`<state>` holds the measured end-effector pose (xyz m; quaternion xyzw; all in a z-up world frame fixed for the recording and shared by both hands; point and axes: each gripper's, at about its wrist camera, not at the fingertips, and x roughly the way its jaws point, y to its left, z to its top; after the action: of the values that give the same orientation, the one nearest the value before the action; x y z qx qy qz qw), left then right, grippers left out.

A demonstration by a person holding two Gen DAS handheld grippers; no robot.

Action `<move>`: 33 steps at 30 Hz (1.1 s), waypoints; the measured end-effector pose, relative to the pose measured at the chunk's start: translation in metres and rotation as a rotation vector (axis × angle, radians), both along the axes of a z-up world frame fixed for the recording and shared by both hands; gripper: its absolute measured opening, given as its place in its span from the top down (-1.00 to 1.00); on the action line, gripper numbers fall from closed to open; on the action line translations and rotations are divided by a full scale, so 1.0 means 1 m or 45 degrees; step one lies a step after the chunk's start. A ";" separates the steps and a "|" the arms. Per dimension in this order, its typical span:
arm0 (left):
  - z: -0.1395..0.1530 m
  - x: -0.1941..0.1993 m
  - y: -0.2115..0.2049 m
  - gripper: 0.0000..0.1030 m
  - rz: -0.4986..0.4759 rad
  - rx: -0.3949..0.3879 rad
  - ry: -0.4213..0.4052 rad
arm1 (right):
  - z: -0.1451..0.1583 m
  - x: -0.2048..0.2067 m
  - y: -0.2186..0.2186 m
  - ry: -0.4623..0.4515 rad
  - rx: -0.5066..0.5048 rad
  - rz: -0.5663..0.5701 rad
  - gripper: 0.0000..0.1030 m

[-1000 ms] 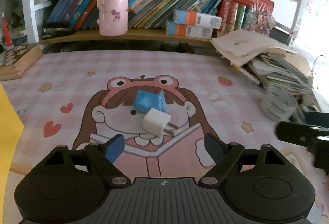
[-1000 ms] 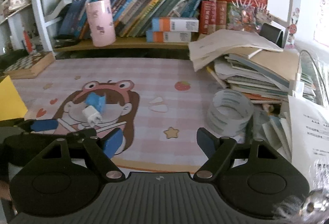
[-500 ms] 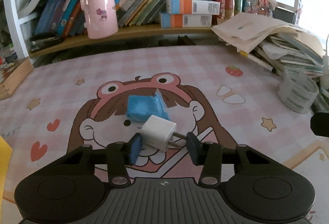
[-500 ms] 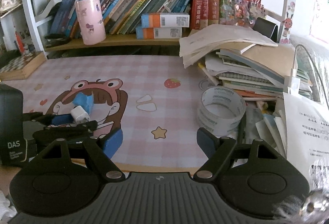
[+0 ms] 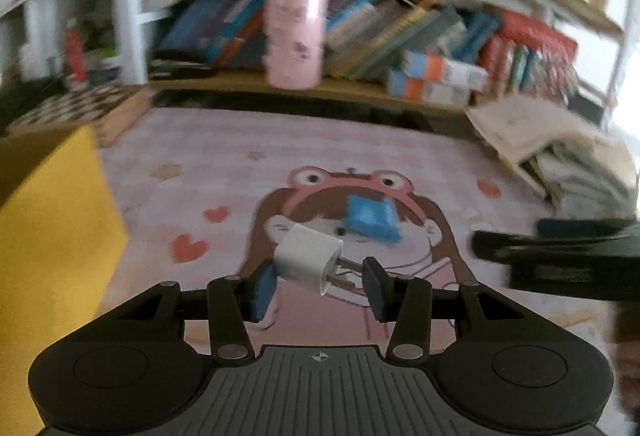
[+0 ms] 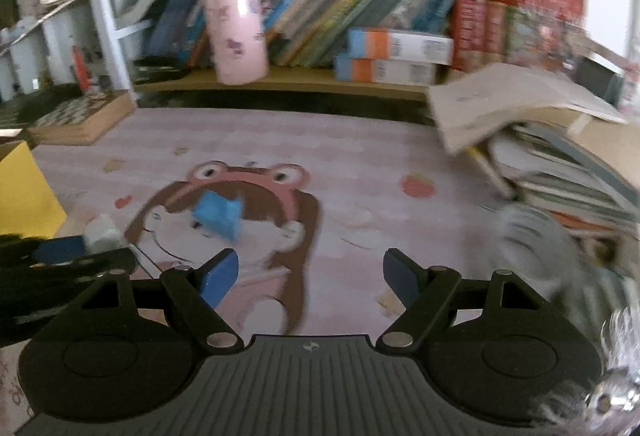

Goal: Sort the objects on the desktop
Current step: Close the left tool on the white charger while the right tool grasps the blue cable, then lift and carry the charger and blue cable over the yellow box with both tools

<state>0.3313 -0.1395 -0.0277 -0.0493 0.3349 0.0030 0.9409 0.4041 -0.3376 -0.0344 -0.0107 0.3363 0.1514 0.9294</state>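
Your left gripper (image 5: 318,286) is squeezed shut on the white charger plug (image 5: 309,261), which sits crosswise between the pads with its metal prongs pointing right. The yellow box (image 5: 52,232) is off to its left, so that side looks like the way to go. Your right gripper (image 6: 310,276) is wide and holds nothing. The blue block (image 6: 218,215) lies on the table, ahead of it and a bit left.

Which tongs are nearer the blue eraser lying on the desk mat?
Right. The right tongs stand open just short of the blue eraser; the left tongs, holding the white charger, are farther.
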 end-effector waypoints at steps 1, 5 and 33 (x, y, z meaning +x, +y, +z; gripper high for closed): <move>0.005 -0.006 0.004 0.11 0.016 -0.006 -0.008 | -0.003 0.006 0.008 -0.005 0.006 0.027 -0.51; 0.022 -0.031 0.017 0.11 0.072 -0.008 -0.016 | -0.018 0.028 0.039 -0.022 -0.004 0.127 -0.46; 0.040 -0.071 0.011 0.11 0.069 -0.001 -0.022 | -0.024 0.019 0.041 -0.079 0.057 0.061 0.24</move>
<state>0.2608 -0.1281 0.0121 -0.0588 0.3254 0.0278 0.9434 0.4229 -0.2965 -0.0582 -0.0027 0.3035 0.1808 0.9355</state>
